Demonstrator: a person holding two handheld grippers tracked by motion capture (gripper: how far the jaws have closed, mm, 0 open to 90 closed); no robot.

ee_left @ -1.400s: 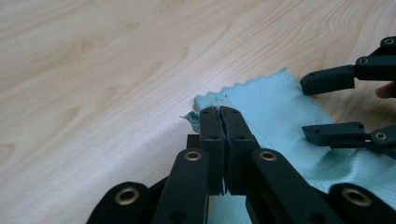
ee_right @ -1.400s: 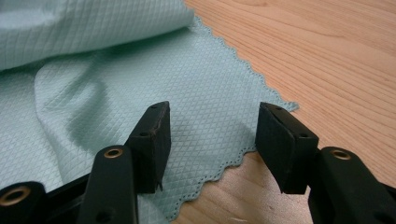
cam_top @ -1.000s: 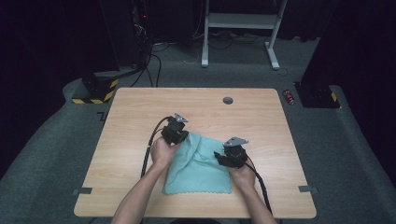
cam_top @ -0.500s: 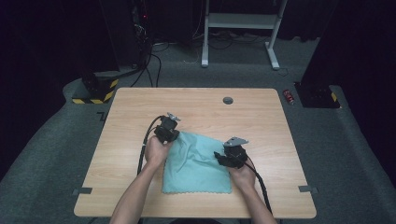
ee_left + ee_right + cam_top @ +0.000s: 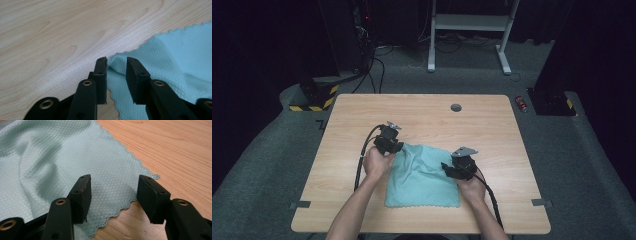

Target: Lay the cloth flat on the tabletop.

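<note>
A light teal cloth (image 5: 422, 175) lies spread on the wooden table (image 5: 422, 115), near the front middle. My left gripper (image 5: 393, 146) is at the cloth's far left corner. In the left gripper view its jaws (image 5: 116, 61) have just been opening. A raised fold of the cloth (image 5: 175, 57) lies between them, and the pads stand clear of it. My right gripper (image 5: 446, 167) rests at the cloth's right edge. In the right gripper view it (image 5: 113, 181) is open over a scalloped corner of the cloth (image 5: 62, 152), low above the table (image 5: 175, 145).
A small grey round grommet (image 5: 456, 107) sits in the tabletop near the far edge. On the floor beyond are a red can (image 5: 522, 104), a white metal frame (image 5: 469, 22) and a yellow-black striped block (image 5: 314, 97). Black cables trail from both grippers.
My left gripper has moved to the left, drawing the cloth's far corner with it, so the cloth lies squarer and flatter. The right hand has stayed put.
</note>
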